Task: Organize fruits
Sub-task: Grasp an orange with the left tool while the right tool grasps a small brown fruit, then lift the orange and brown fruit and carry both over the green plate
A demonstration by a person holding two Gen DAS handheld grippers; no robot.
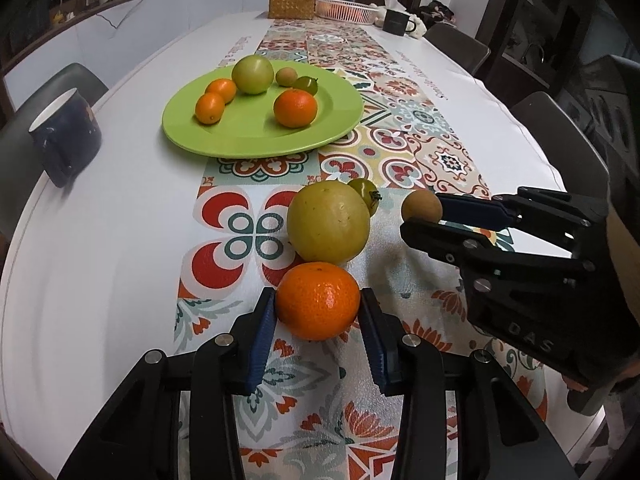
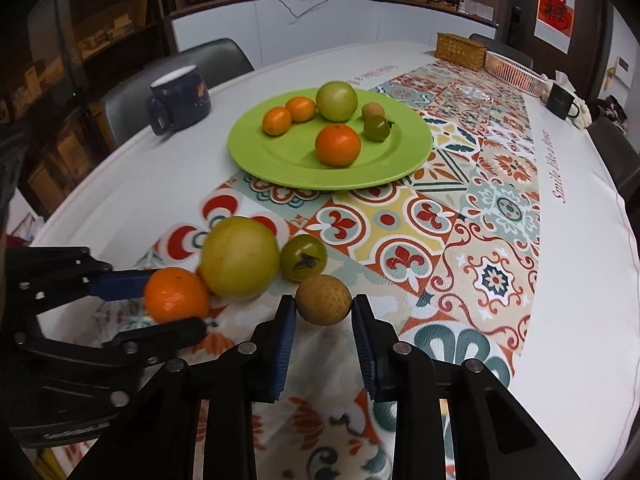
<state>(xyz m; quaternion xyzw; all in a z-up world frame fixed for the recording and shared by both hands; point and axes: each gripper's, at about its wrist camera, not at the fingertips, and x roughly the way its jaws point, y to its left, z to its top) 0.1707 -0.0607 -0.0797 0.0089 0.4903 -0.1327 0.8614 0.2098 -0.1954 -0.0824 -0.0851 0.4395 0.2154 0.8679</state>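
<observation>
My left gripper (image 1: 318, 300) is shut on a tangerine (image 1: 318, 300) that rests on the patterned runner; both blue pads touch its sides. My right gripper (image 2: 324, 306) is shut on a small brown round fruit (image 2: 324, 300), seen from the left wrist as the brown fruit (image 1: 422, 208). Between them lie a large yellow-green fruit (image 1: 328, 222) and a green tomato (image 2: 303, 258). Further back, a green plate (image 1: 248, 140) carries several fruits: a green one, two small orange ones, a tangerine, a brown one and a green tomato.
A dark blue mug (image 1: 66, 140) stands left of the plate near the table edge. At the far end are a woven box (image 1: 291, 6), a pink basket (image 1: 346, 10) and a black mug (image 1: 396, 22). Chairs ring the table.
</observation>
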